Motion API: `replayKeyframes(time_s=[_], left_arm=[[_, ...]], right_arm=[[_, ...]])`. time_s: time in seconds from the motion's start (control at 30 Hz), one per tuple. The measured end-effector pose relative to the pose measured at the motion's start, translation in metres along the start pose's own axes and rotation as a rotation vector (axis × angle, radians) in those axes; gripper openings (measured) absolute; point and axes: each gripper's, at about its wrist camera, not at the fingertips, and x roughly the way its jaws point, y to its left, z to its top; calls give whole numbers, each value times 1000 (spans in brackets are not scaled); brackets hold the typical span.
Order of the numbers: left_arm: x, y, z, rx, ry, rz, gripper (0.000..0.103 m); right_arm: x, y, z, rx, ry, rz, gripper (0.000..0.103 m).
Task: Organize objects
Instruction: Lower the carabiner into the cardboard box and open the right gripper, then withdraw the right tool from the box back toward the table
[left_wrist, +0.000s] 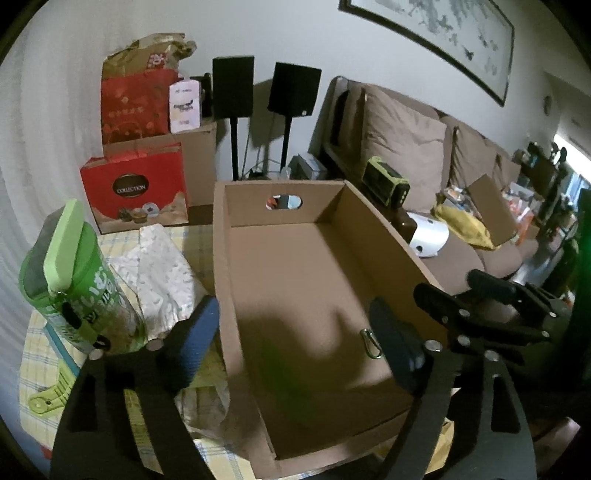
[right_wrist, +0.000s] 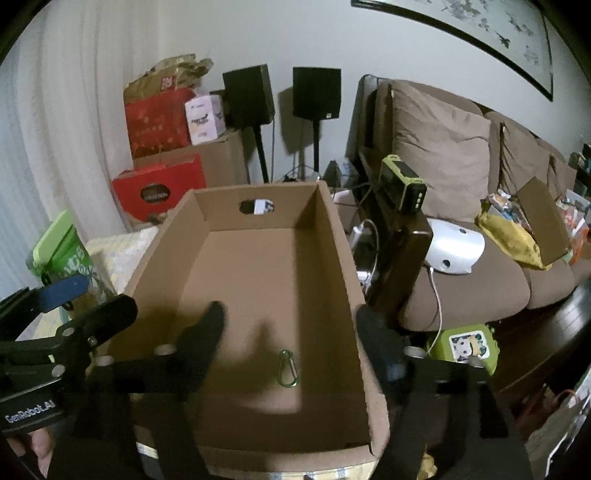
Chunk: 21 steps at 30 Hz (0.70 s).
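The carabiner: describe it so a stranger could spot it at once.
Find the big open cardboard box on the checked tablecloth beside the brown sofa. On its bare floor, near the front wall and toward the sofa side, lies the carabiner. It is the only thing inside the box: a small green metal clip loop, lying flat.

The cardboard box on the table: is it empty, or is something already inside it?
Not empty. The cardboard box holds one thing: a small green carabiner lying flat on its floor near the front. The rest of the floor is bare.

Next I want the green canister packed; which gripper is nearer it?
Left. The left gripper hangs beside the green canister; the right gripper is farther, over the box.
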Motion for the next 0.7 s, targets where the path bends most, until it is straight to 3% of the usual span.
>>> replayKeyframes(time_s=[0.27,0.33,0.7], left_arm=[[-13,11,4,12,-39,39,95],[-17,14,4,10,-53,48,103],[-36,39,3,-10,-79,75,103]], right_arm=[[-8,3,5,-3,-25,-6,88],[-9,3,5,-5,-27,-4,88],[-26,18,10,-30,-65,16,93]])
